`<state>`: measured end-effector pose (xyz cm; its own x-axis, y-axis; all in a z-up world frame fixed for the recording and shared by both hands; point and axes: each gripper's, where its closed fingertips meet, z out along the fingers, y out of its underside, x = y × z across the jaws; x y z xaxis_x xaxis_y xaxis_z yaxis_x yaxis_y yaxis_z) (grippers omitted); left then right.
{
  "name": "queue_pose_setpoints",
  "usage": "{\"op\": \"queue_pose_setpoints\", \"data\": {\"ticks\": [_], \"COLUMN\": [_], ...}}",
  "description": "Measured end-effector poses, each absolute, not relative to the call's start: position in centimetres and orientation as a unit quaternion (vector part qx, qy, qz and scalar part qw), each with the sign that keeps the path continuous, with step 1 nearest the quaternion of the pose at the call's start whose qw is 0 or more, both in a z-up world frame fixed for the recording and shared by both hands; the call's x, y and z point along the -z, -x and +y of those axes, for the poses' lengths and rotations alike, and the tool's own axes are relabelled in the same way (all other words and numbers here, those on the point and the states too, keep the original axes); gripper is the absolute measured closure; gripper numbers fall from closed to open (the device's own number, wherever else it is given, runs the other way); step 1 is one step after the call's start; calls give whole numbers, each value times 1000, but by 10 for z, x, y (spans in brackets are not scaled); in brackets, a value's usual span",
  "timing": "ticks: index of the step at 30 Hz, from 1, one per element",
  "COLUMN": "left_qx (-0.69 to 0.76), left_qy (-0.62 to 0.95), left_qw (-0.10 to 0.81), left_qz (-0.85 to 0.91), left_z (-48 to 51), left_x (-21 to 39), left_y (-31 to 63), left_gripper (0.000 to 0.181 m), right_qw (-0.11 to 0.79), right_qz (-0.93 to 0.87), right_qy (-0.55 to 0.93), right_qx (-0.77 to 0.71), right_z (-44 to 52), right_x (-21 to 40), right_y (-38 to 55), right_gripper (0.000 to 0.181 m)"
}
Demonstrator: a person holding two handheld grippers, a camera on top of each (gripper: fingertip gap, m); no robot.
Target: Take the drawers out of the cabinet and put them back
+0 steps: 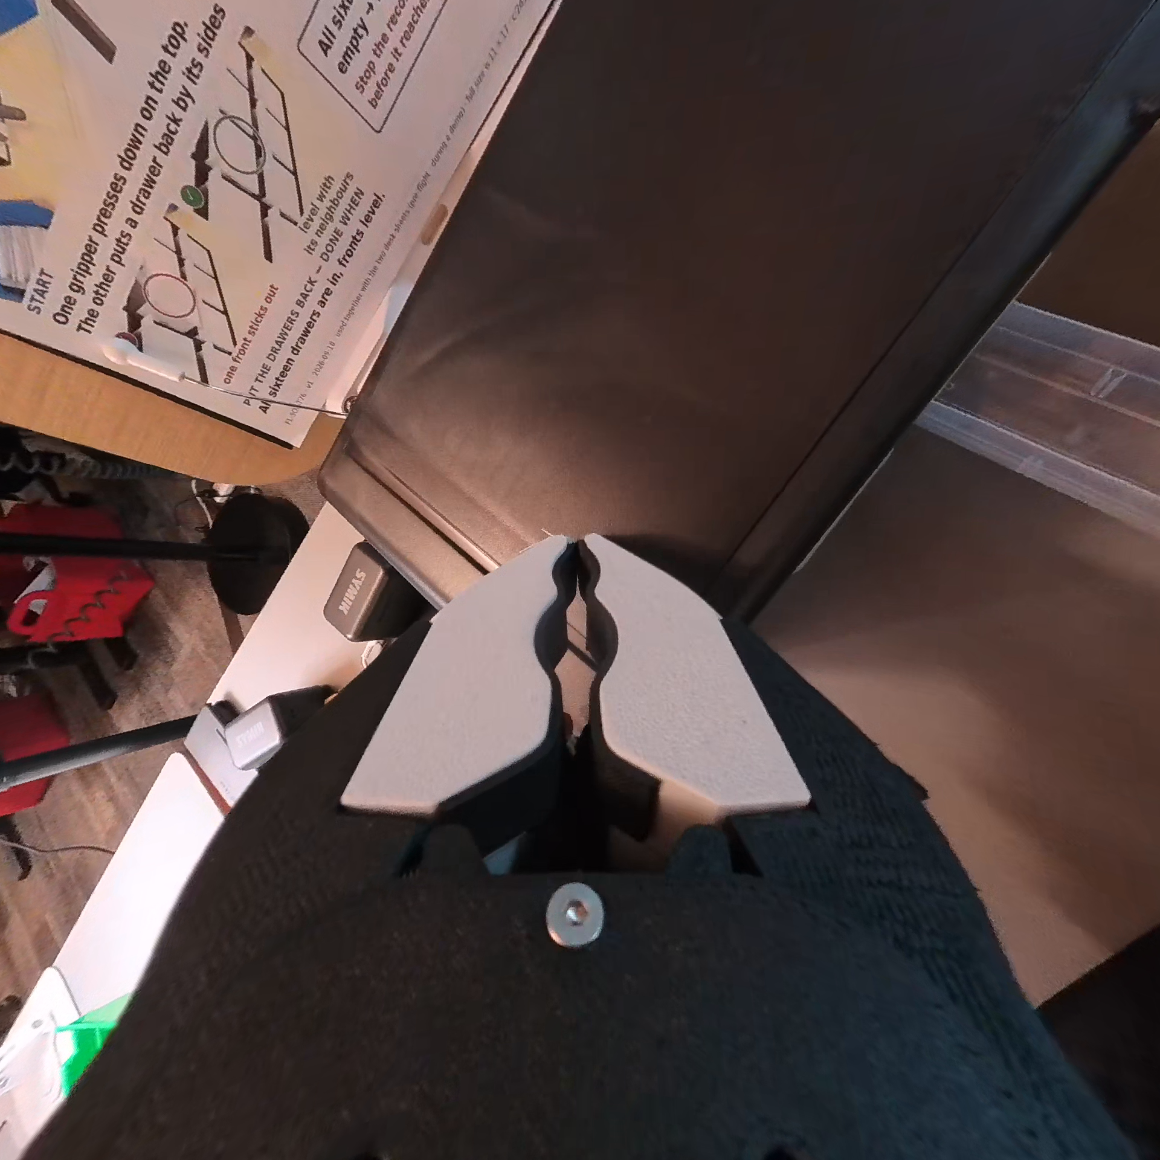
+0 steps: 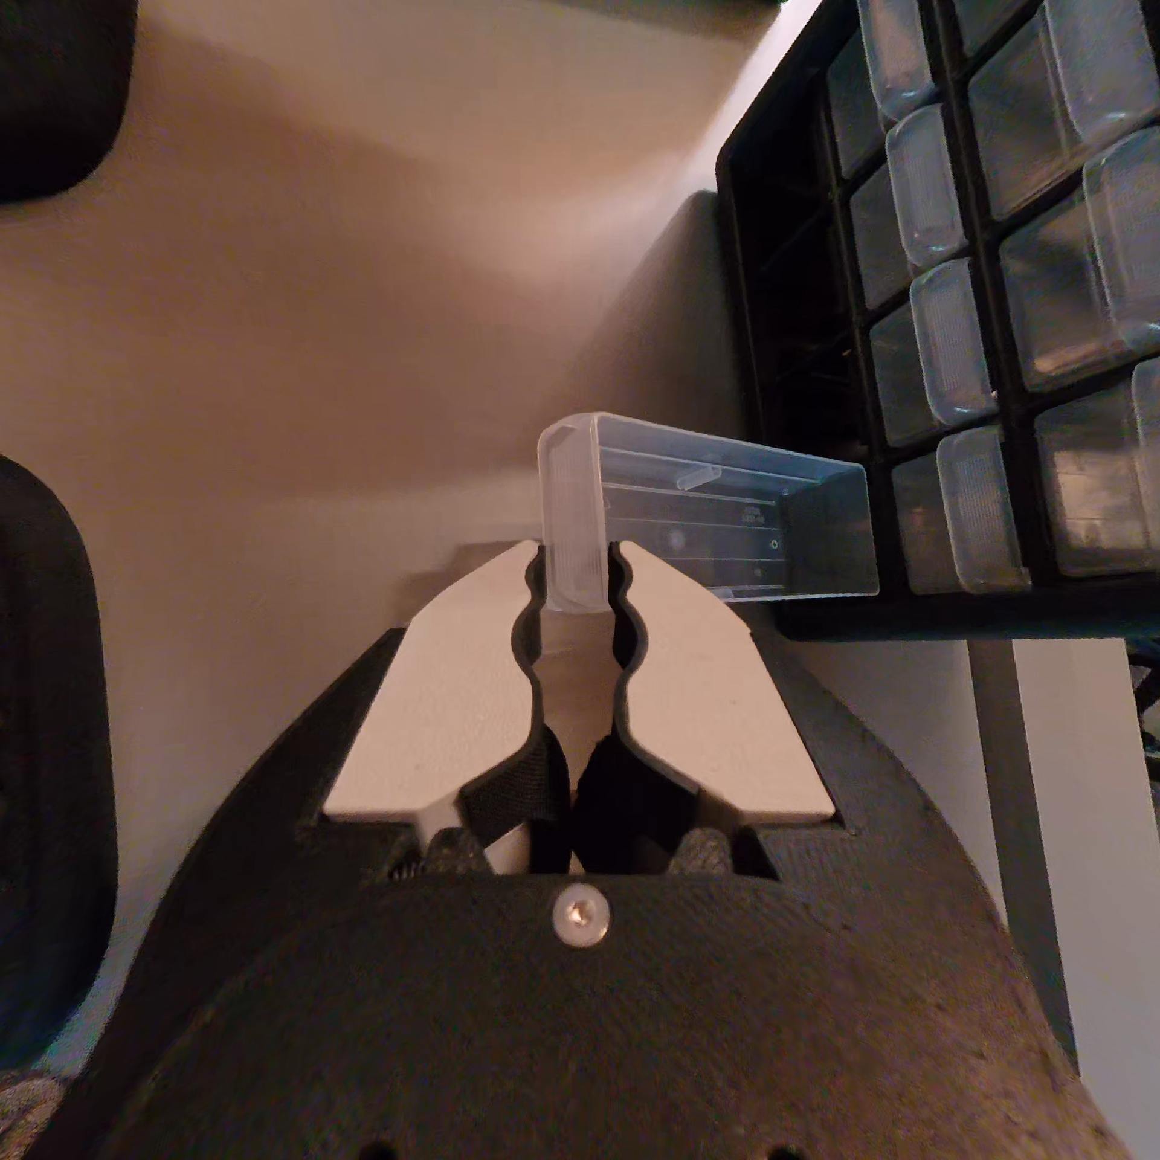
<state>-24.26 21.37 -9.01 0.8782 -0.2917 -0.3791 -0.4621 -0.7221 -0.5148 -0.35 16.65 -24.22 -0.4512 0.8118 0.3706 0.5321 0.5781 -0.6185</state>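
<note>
In the right wrist view the black cabinet [image 2: 810, 389] stands at the right with several clear drawers [image 2: 929, 188] in its slots. My right gripper [image 2: 577, 552] is shut on the front handle of one clear drawer [image 2: 709, 515], which sticks far out of the cabinet's outermost column. The slots above it in that column look dark and empty. In the left wrist view my left gripper [image 1: 579, 547] is shut and empty, its tips resting against the cabinet's flat black top [image 1: 659, 282]. A clear drawer [image 1: 1061, 402] shows past the cabinet's edge at the right.
A printed instruction sheet [image 1: 207, 188] lies on a wooden surface behind the cabinet. Grey clamps [image 1: 358, 596] sit at the white desk's edge [image 1: 263, 659], with black stands and red boxes [image 1: 56, 602] on the floor below. A beige wall [image 2: 314, 314] fills the right wrist view's left.
</note>
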Motion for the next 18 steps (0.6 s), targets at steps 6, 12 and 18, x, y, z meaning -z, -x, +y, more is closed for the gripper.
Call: {"op": "queue_pose_setpoints", "data": {"ticks": [6, 12, 18], "left_qx": [-140, -131, -127], "left_qy": [918, 917, 915], "left_qw": [308, 317, 323], "left_qz": [208, 206, 206], "left_z": [214, 214, 214], "left_x": [90, 90, 90], "left_y": [242, 242, 242], "left_gripper": [181, 181, 181], "right_qw": [306, 288, 285], "right_qz": [-833, -832, -838], "right_qy": [411, 417, 420], "right_qx": [-209, -225, -198], "right_z": [169, 171, 181], "right_x": [238, 231, 237], "right_y": [1, 5, 15], "right_gripper": [163, 163, 163]}}
